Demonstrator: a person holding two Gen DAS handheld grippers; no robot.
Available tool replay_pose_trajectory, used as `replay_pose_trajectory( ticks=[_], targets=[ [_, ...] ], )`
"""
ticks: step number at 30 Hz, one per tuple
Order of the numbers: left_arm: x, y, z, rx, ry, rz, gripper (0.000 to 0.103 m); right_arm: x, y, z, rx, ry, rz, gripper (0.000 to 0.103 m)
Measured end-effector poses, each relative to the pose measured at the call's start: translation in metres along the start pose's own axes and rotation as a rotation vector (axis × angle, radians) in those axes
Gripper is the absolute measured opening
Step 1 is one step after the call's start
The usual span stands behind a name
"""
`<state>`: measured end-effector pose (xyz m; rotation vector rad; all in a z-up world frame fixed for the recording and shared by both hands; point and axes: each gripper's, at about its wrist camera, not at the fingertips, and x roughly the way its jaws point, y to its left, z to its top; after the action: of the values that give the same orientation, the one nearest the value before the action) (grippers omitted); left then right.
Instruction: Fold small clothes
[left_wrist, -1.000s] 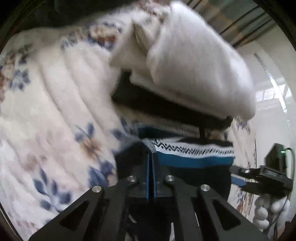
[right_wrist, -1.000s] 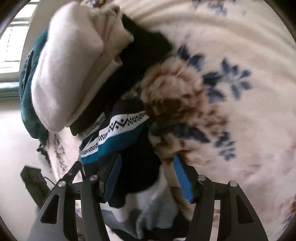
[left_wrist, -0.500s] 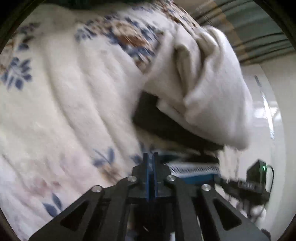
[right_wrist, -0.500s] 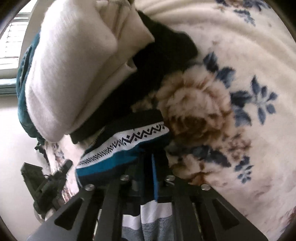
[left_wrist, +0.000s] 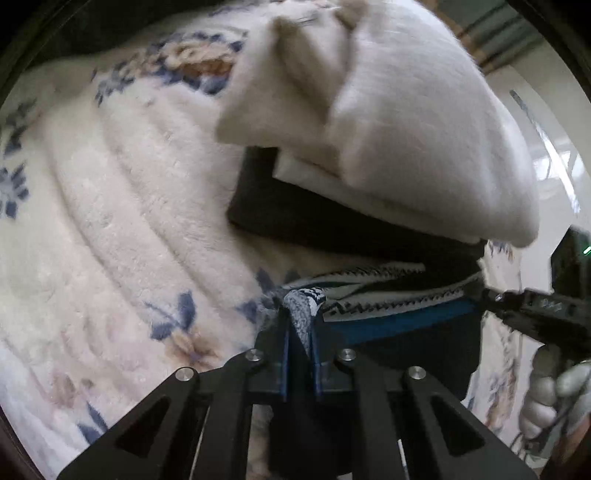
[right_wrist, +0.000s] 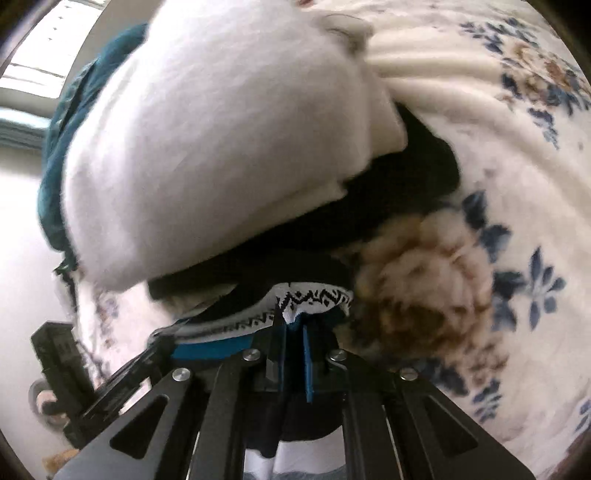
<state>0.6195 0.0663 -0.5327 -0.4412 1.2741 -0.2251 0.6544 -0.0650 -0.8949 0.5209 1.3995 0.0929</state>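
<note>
Floral blanket (left_wrist: 122, 221); patterned garment (left_wrist: 391, 295) mostly hidden.

No writing, label, brand, number or sign can be read in either wrist view. The zigzag band on the patterned knit garment (left_wrist: 388, 295) is ornament only, not lettering. The floral blanket (left_wrist: 122, 236) bears printed flowers and no words. The black device (right_wrist: 59, 354) at the edge of the right wrist view shows marks too small and blurred to make out, and in the left wrist view it shows only a small green light (left_wrist: 586, 251), with no legible characters beside it.
</note>
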Motion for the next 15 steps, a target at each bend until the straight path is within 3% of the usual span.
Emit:
replay_pose_trajectory(
  ticks=[1, 3, 5, 7, 11, 12, 13, 14, 15],
  targets=[
    [0.000, 0.004, -0.001, -0.008, 0.005, -0.002, 0.007, 0.009, -0.005, 0.002, 0.012, 0.050, 0.002, 0.011],
    [-0.004, 0.004, -0.003, 0.004, 0.001, 0.005, 0.007, 0.013, -0.014, 0.000, 0.011, 0.119, -0.016, 0.030],
    [-0.005, -0.002, -0.004, 0.008, -0.003, 0.002, 0.007, -0.004, -0.029, -0.016, 0.049, 0.115, 0.038, 0.044],
    [-0.009, 0.004, -0.002, -0.007, -0.001, -0.016, 0.007, -0.016, -0.047, -0.039, 0.075, 0.132, 0.067, 0.046],
    [-0.018, 0.016, -0.003, -0.036, 0.011, -0.031, 0.007, 0.002, -0.082, -0.098, 0.170, 0.275, 0.171, 0.046],
    [-0.016, 0.018, 0.000, -0.032, 0.014, -0.025, 0.007, 0.009, -0.088, -0.109, 0.203, 0.297, 0.210, 0.044],
    [-0.014, 0.018, 0.001, -0.025, 0.017, -0.020, 0.007, 0.015, -0.094, -0.119, 0.233, 0.299, 0.228, 0.019],
    [-0.014, 0.016, 0.001, -0.021, 0.017, -0.016, 0.007, 0.015, -0.100, -0.126, 0.257, 0.271, 0.234, 0.005],
    [-0.012, 0.014, 0.001, -0.021, 0.019, -0.014, 0.007, 0.012, -0.105, -0.129, 0.274, 0.235, 0.228, 0.005]
  ],
)
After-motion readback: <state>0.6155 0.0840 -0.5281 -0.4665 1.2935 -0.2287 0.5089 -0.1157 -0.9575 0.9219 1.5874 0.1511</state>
